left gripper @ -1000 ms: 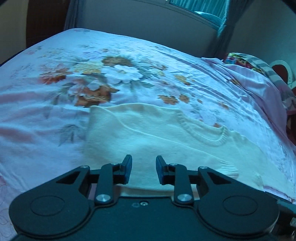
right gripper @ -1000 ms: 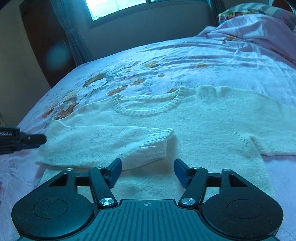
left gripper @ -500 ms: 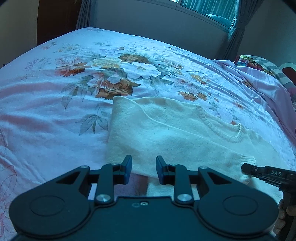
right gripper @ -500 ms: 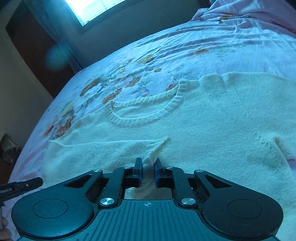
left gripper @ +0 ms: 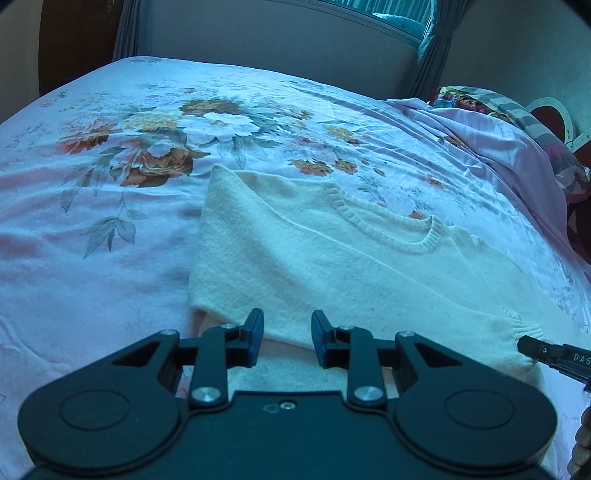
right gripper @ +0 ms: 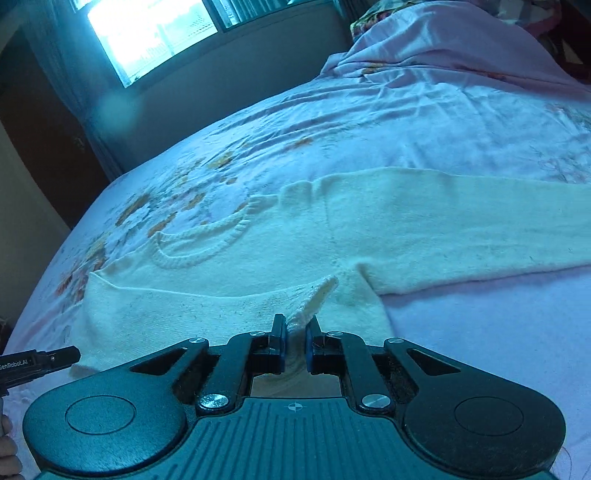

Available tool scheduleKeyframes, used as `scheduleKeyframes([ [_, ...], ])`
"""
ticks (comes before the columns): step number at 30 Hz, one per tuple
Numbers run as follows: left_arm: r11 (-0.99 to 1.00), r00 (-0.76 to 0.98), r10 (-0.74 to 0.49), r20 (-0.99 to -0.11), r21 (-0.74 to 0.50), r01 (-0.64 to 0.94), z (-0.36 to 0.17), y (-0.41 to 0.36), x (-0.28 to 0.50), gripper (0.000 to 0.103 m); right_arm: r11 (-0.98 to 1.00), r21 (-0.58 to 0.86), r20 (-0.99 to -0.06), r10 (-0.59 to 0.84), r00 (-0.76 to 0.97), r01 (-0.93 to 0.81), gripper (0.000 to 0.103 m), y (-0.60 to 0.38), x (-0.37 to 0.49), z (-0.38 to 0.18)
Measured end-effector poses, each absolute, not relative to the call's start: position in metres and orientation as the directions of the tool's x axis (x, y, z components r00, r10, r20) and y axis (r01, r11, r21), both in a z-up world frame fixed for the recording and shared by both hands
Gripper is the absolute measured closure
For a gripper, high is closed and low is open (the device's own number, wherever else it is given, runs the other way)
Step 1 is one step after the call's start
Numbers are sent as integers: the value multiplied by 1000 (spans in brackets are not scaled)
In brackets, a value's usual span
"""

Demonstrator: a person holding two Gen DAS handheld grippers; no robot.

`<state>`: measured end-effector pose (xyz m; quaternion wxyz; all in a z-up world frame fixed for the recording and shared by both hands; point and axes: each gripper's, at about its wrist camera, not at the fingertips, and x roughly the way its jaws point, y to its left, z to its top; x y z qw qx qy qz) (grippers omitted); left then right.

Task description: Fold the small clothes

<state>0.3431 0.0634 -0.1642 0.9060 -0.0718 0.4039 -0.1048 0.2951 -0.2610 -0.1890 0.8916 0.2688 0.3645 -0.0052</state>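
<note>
Cream sweater (left gripper: 332, 266) flat on floral bed (left gripper: 110, 229), collar toward the window (right gripper: 155, 33). Right gripper (right gripper: 294, 341) jaws pinched on the folded sleeve cuff (right gripper: 314, 299). Left gripper (left gripper: 287, 332) jaws wide, empty, over sweater's near edge.

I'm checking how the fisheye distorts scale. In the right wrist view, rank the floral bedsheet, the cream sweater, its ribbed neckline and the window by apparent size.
1. floral bedsheet
2. cream sweater
3. window and ribbed neckline: these look alike, and the window is cropped by the frame edge and farther away, so I won't rank them.
</note>
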Motion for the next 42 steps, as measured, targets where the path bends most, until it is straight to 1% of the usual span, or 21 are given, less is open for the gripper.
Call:
scheduleKeyframes([
  [3, 969, 648, -244, -722, -203, 138, -166, 60, 341, 77, 843, 488, -650, 177, 739, 227, 94, -268, 290, -190],
  [7, 972, 646, -234, -727, -195, 132, -166, 61, 341, 77, 851, 470, -638, 146, 756, 233, 94, -266, 298, -190],
  [9, 974, 647, -224, -729, -186, 129, -165, 63, 341, 77, 857, 443, -689, 138, 712, 262, 94, -266, 306, -200],
  [11, 975, 647, -220, -730, -180, 129, -163, 65, 340, 77, 848, 454, -694, 144, 705, 275, 93, -269, 301, -203],
  [13, 975, 649, -220, -728, -177, 131, -161, 69, 340, 77, 858, 435, -685, 118, 719, 273, 81, -271, 292, -195],
  [14, 975, 650, -221, -727, -178, 132, -160, 71, 340, 77, 860, 438, -678, 123, 724, 263, 79, -272, 289, -193],
  [17, 969, 638, -243, -731, -213, 125, -160, 76, 341, 77, 813, 527, -683, 229, 694, 250, 78, -276, 292, -202],
  [19, 964, 633, -257, -730, -238, 117, -160, 79, 339, 77, 806, 536, -678, 234, 697, 251, 78, -276, 291, -202],
  [23, 955, 623, -296, -724, -246, 168, -158, 70, 334, 77, 802, 565, -659, 299, 690, 192, 79, -271, 291, -196],
  [26, 957, 606, -290, -741, -226, 182, -167, 58, 339, 77, 821, 539, -651, 264, 711, 188, 79, -270, 290, -191],
  [27, 959, 601, -283, -748, -225, 172, -174, 58, 342, 77, 835, 508, -667, 225, 711, 213, 80, -271, 290, -190],
  [29, 965, 596, -260, -760, -223, 137, -183, 61, 349, 77, 877, 388, -730, 104, 675, 284, 80, -272, 292, -194],
  [30, 965, 603, -256, -756, -232, 120, -185, 65, 350, 77, 879, 374, -733, 86, 675, 295, 80, -275, 290, -195],
  [32, 966, 613, -246, -751, -239, 94, -185, 71, 353, 77, 893, 322, -719, 15, 695, 315, 79, -276, 284, -186],
  [34, 959, 609, -265, -748, -271, 84, -182, 75, 353, 77, 906, 295, -680, -24, 733, 304, 79, -273, 280, -175],
  [36, 951, 606, -292, -740, -292, 101, -179, 73, 349, 77, 918, 320, -639, 28, 768, 232, 79, -265, 280, -166],
  [38, 950, 621, -301, -723, -284, 130, -173, 65, 345, 77, 927, 341, -640, 106, 761, 158, 79, -251, 288, -166],
  [40, 946, 623, -313, -717, -289, 143, -169, 60, 348, 77, 917, 357, -661, 115, 742, 177, 79, -246, 290, -172],
  [42, 954, 631, -291, -719, -268, 135, -170, 58, 353, 77, 897, 381, -663, 94, 742, 226, 79, -251, 283, -177],
])
